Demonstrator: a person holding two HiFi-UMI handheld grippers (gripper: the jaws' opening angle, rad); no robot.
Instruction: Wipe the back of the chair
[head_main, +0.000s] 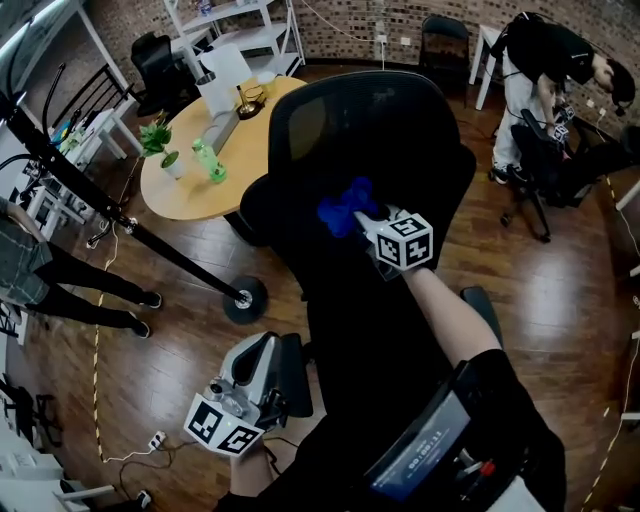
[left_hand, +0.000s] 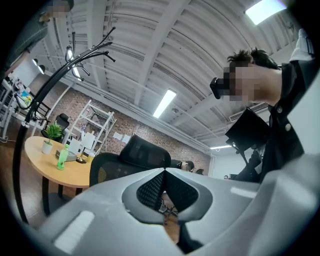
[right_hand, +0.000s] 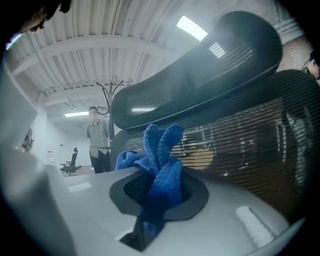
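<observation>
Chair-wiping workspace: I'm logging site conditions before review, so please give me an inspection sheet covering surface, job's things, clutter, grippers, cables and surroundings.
Surface: dark wooden floor, glossy.
Job's things: black mesh office chair back, upright; blue microfibre cloth held at its rear face.
Clutter: round wooden table with green plastic bottle and small potted plant.
Grippers: right gripper shut on the cloth; left gripper shut, empty, held low.
Cables: white power strip with lead on the floor.
Surroundings: black pole stand on a round base; person bending over at far right; person's legs at left.
</observation>
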